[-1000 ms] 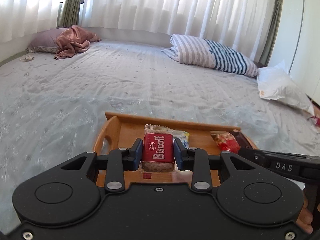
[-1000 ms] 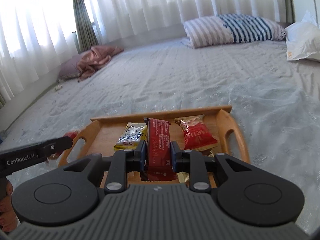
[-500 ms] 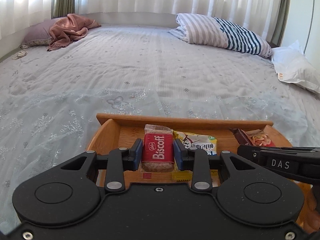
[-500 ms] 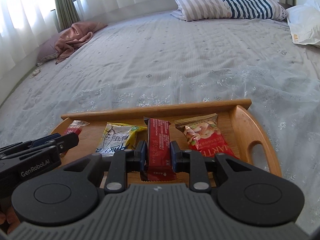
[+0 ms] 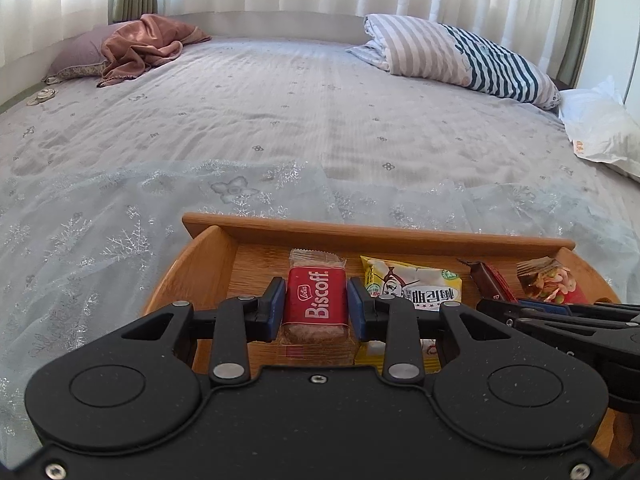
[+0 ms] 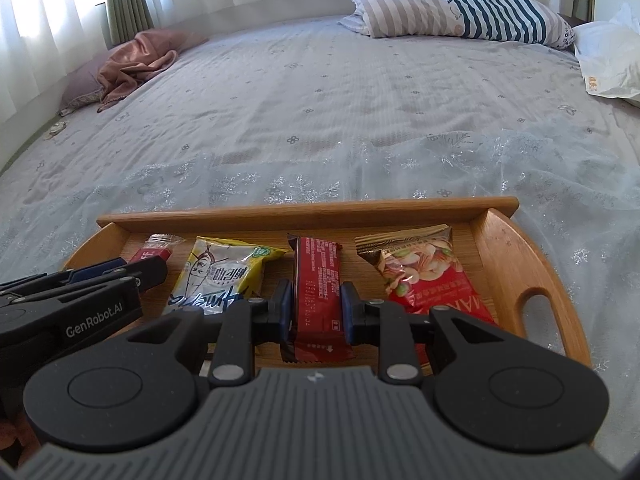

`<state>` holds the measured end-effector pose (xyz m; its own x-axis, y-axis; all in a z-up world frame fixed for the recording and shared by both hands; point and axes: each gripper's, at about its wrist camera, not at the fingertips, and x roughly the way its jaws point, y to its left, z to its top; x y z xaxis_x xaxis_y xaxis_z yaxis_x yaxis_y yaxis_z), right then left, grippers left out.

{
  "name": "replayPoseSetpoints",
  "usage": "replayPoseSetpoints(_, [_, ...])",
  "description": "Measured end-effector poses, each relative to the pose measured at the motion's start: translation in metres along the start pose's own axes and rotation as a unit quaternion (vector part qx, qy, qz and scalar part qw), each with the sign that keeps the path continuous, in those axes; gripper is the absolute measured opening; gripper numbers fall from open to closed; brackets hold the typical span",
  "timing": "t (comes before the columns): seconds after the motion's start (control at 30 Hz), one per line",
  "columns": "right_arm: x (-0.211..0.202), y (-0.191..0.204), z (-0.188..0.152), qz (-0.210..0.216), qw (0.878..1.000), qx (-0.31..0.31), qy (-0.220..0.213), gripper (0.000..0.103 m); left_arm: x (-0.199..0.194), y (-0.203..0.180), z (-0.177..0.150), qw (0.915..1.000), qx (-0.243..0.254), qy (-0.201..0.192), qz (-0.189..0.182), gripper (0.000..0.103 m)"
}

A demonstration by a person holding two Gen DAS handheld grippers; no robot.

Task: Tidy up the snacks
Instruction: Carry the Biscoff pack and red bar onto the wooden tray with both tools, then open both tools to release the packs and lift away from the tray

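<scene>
A wooden tray (image 5: pixel 360 233) (image 6: pixel 304 213) lies on the bed. My left gripper (image 5: pixel 316 307) is shut on a red Biscoff packet (image 5: pixel 316 300), low over the tray's left part. My right gripper (image 6: pixel 315 306) is shut on a dark red snack bar (image 6: pixel 318 280), low over the tray's middle. A yellow snack packet (image 5: pixel 412 285) (image 6: pixel 224 274) lies between them. A red nut packet (image 6: pixel 420 272) (image 5: pixel 548 282) lies at the tray's right. Each gripper shows in the other's view, the right one (image 5: pixel 560 316) and the left one (image 6: pixel 80 288).
The bed has a grey patterned sheet (image 5: pixel 280 128). A striped pillow (image 5: pixel 460 56) and a white plastic bag (image 5: pixel 600 132) lie at the far right. A pink blanket (image 5: pixel 140 44) on a purple pillow lies at the far left. Curtains hang behind.
Both grippers have come lower and closer over the tray, still holding their snacks. The tray's contents now show more fully.
</scene>
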<state>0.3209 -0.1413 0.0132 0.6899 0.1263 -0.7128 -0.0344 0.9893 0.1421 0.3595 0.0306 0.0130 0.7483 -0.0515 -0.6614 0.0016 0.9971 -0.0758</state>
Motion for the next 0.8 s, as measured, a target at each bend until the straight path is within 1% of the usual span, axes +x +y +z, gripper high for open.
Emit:
replayPoseSetpoints(0.3, [0.003, -0.002, -0.001, -0.001, 1.000, 0.000, -0.006, 0.029, 0.008, -0.001, -0.004, 1.0000, 0.003, 0.005, 0.005, 0.032])
replayPoseSetpoints(0.7, [0.003, 0.001, -0.003, -0.002, 1.000, -0.007, -0.009, 0.029, 0.010, -0.002, -0.006, 0.9998, 0.015, -0.002, 0.011, 0.032])
replayPoseSetpoints(0.8, [0.002, 0.000, -0.002, 0.008, 1.000, -0.004, -0.008, 0.049, 0.008, -0.004, -0.006, 0.9998, 0.016, 0.000, 0.015, 0.033])
